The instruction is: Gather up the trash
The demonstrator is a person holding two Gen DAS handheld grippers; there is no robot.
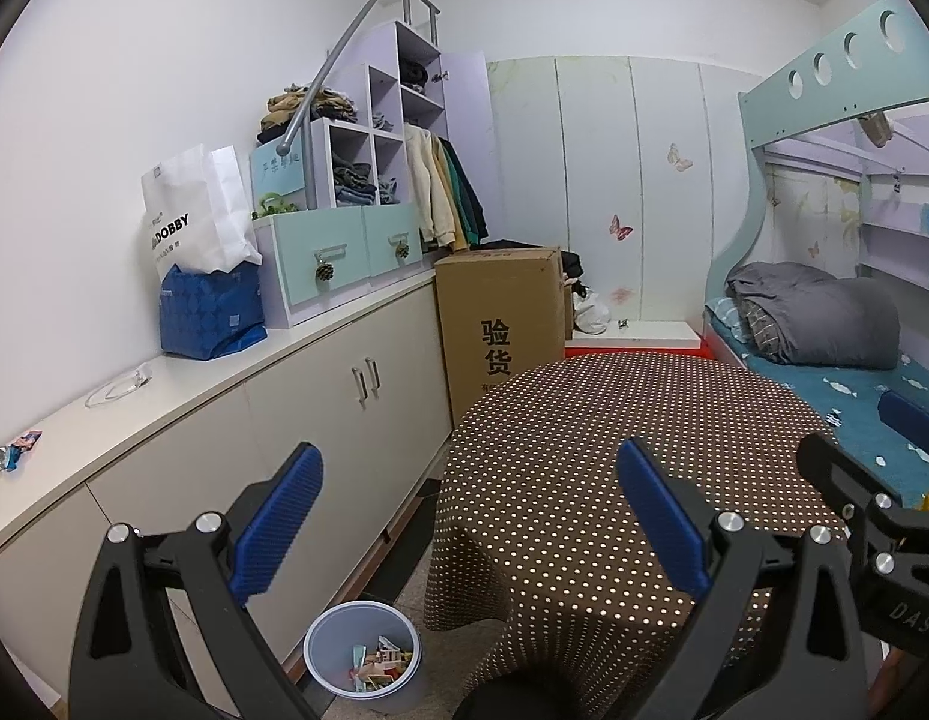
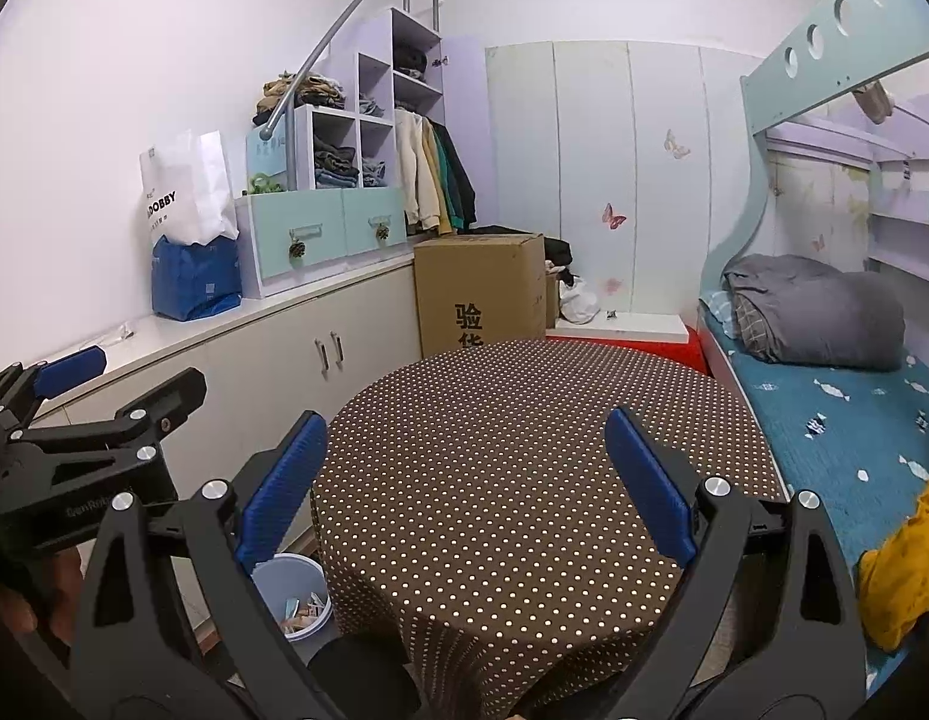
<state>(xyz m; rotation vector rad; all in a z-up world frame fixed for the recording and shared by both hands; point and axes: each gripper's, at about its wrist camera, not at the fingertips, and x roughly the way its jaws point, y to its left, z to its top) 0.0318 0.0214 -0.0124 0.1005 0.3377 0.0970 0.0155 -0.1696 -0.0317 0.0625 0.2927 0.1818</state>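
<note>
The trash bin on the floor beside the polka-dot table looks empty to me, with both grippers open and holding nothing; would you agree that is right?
Not quite: the trash bin is not empty. The left wrist view shows scraps of paper and wrappers lying in it. The rest holds: it stands on the floor beside the polka-dot table, and the left gripper and right gripper are both open and holding nothing.

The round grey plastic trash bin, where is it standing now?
The round grey plastic trash bin stands on the floor at the bottom of both views, between the white cabinet on its left and the polka-dot covered table on its right.
</note>
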